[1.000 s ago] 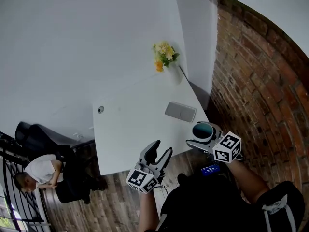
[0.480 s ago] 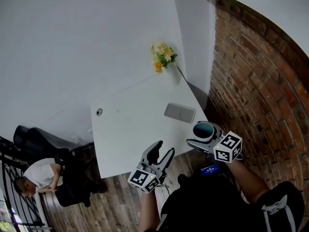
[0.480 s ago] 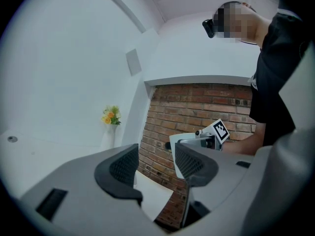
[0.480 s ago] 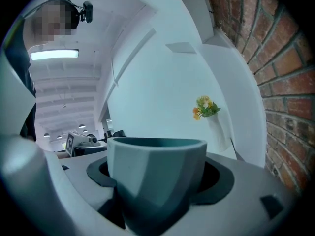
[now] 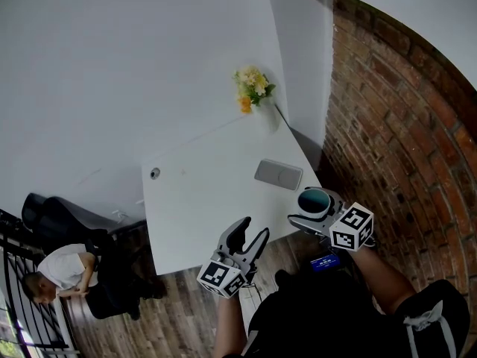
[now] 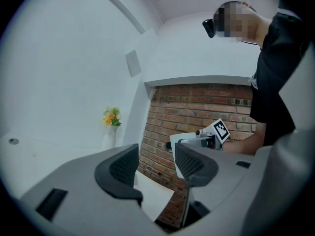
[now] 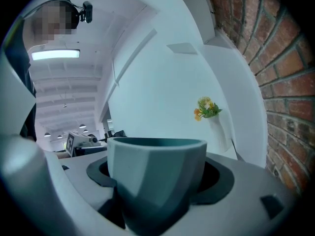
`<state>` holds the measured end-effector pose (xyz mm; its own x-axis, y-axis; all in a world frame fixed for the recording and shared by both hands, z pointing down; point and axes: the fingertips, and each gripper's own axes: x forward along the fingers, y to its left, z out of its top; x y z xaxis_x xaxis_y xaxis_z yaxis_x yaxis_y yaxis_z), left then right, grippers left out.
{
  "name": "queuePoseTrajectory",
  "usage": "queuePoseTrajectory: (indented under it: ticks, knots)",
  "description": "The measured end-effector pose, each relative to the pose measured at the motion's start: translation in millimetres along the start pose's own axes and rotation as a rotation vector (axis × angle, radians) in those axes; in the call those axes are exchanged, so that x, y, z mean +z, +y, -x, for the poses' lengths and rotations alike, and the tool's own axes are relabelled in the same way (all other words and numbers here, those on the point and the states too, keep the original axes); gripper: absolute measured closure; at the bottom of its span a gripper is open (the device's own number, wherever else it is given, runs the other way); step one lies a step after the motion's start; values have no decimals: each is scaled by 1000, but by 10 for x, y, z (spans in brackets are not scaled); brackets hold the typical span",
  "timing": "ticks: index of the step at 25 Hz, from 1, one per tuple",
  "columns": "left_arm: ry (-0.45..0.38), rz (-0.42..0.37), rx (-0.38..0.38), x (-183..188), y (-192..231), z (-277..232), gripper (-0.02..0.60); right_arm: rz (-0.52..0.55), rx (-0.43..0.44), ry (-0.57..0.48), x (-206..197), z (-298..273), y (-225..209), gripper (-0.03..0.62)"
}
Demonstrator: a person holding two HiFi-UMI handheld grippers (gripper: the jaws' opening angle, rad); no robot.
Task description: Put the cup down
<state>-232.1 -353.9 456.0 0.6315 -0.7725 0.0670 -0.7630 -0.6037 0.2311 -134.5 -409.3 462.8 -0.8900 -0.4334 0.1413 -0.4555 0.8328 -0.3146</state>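
Right gripper view: right claw [image 7: 158, 175] clamped on teal faceted cup [image 7: 152, 156], left claw [image 6: 157, 163] open, empty; cup looks past white desk [image 5: 201, 200] corner, so releasing here likely drops it.

The cup [image 7: 156, 176] is small and pale grey-teal, with flat faceted sides that narrow toward the base and a darker teal inside. It stands upright, mouth up. The 2 fingers [image 7: 219, 177] of the right gripper [image 5: 314, 209] press on opposite sides of it and hold it. In the head view it lies at the near right corner of the white desk [image 5: 201, 200], right by the edge. Whether its base touches the desk cannot be told.
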Motion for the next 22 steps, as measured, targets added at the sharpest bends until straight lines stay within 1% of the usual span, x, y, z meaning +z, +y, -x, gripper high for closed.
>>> queuePoseTrajectory:
  ticks: [4,12,18,22]
  knots:
    - [-1,-6,-4,12,-2,-3,347,-6,-1,4,-7,3,-6,186]
    - [10,-1,10,-17,49,-46,347,-16,12,17,-53,-48,-105,186]
    - [35,-15,5,-19,190,-153,347,-35,43,60,-196,-269,-257,186]
    - [49,2,27,-53,373,-246,347,-34,63,98,-331,-579,-482,186]
